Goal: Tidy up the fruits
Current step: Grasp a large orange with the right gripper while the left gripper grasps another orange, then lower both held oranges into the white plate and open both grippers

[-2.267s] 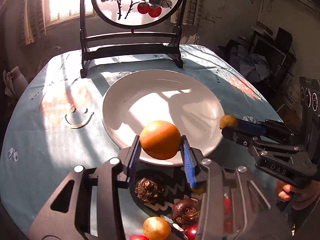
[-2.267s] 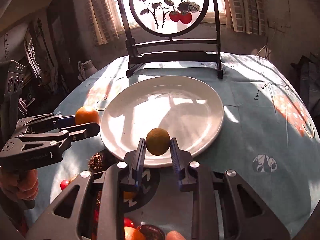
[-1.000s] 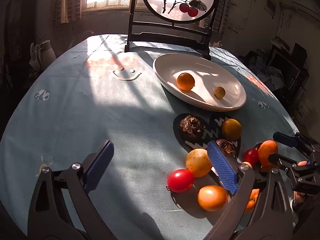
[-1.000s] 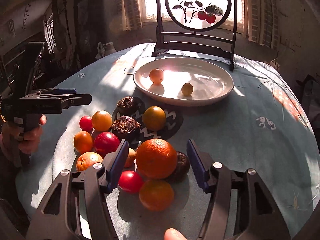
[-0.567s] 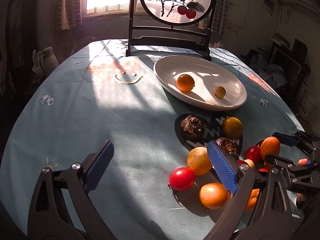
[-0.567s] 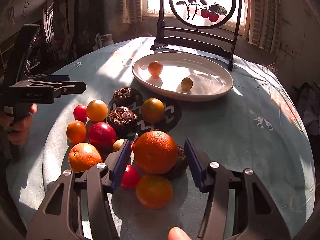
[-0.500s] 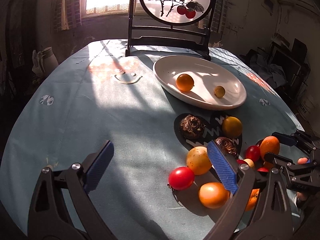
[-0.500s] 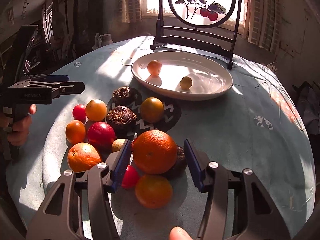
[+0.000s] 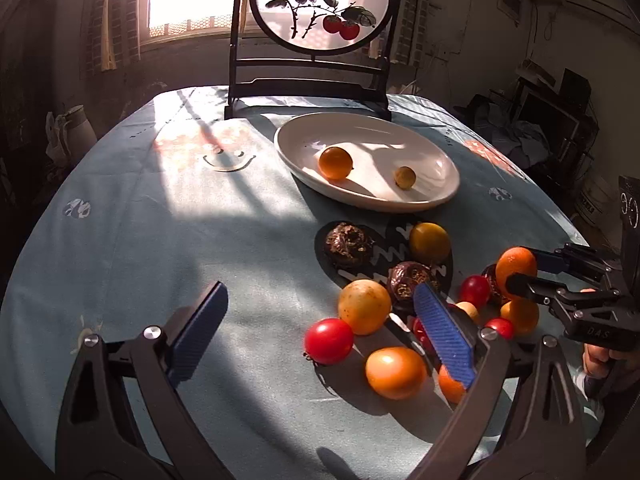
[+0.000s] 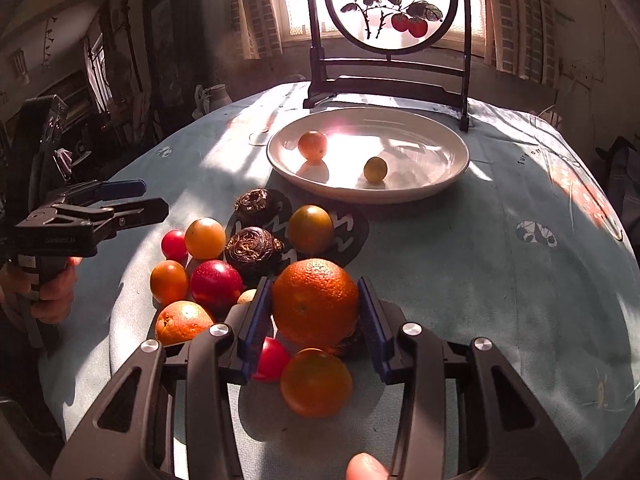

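Two fruits already sit on the plate (image 10: 448,184): a small orange one (image 10: 312,145) and a yellow-green one (image 10: 375,169). All the others lie in a loose heap on the cloth (image 10: 480,280) on the near side of it.

From the heap the right gripper (image 10: 316,312) has the big orange (image 10: 316,302) squarely between its blue pads; both pads look pressed against the peel, so I judge it clenched on the fruit, though the left wrist view only shows the orange (image 9: 516,266) at the tips of that claw.

The left gripper (image 9: 320,320) is released, jaws wide apart, with nothing between them. It hangs over bare cloth to the left of the heap, its right pad just over the nearest fruits.

What the coming move turns on: the plate lies straight ahead of the right claw, past the dark knobbly fruits (image 10: 253,246) and the mat (image 10: 344,232). The orange is round, so its axis does not matter; it would likely need lifting over the heap and the rim. Right is the hand placed to carry it.
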`<state>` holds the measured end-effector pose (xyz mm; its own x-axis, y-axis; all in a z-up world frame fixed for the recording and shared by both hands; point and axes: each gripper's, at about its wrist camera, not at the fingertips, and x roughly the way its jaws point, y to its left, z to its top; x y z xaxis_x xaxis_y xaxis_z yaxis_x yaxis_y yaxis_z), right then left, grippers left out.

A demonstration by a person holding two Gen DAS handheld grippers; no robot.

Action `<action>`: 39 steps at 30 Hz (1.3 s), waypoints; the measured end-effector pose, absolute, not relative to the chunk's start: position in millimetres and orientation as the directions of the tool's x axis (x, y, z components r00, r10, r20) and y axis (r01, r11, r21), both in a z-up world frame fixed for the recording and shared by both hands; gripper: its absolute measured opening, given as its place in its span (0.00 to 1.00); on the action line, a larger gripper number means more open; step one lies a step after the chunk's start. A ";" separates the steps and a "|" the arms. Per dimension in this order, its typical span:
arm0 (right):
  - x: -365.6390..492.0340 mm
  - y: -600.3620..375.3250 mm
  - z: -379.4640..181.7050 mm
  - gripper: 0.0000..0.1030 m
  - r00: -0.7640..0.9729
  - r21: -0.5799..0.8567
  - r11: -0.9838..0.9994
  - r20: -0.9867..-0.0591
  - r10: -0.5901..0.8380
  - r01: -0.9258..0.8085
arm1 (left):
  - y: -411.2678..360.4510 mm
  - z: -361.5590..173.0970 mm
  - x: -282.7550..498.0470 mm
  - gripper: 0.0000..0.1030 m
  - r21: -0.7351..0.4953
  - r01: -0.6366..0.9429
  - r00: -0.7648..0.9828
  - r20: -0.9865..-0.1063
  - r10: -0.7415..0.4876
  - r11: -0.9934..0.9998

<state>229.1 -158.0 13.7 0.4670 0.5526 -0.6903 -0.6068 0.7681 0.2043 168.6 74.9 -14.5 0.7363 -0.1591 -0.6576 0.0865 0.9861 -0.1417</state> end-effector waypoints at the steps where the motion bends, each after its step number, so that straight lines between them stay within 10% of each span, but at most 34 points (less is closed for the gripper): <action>1: 229.5 -161.8 16.3 0.42 0.475 0.218 0.771 -0.679 0.560 -0.598 | 66.9 -13.0 162.4 0.93 -0.169 0.147 0.728 -0.649 -0.222 0.975; 4: 232.3 -170.3 19.6 0.42 0.506 0.228 0.795 -0.665 0.549 -0.562 | 35.8 -13.6 144.2 0.92 -0.195 0.303 0.682 -0.639 -0.355 0.933; 10: 239.1 -182.0 17.8 0.42 0.498 0.279 0.810 -0.671 0.549 -0.517 | -12.4 -33.4 130.0 0.59 -0.072 0.426 0.608 -0.716 -0.344 0.902; 19: 236.7 -186.1 19.9 0.42 0.501 0.294 0.808 -0.662 0.558 -0.511 | -14.6 -48.6 146.2 0.46 -0.056 0.385 0.568 -0.773 -0.283 0.921; 39: 241.1 -184.9 23.4 0.42 0.470 0.357 0.761 -0.622 0.626 -0.541 | 10.0 -10.7 166.9 0.44 -0.209 0.369 0.608 -0.683 -0.405 0.906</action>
<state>241.1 -184.9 23.4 0.4697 0.6261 -0.6225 -0.5413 0.7612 0.3572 166.9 10.0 -10.7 0.6080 -0.4052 -0.6827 0.3685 0.9058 -0.2093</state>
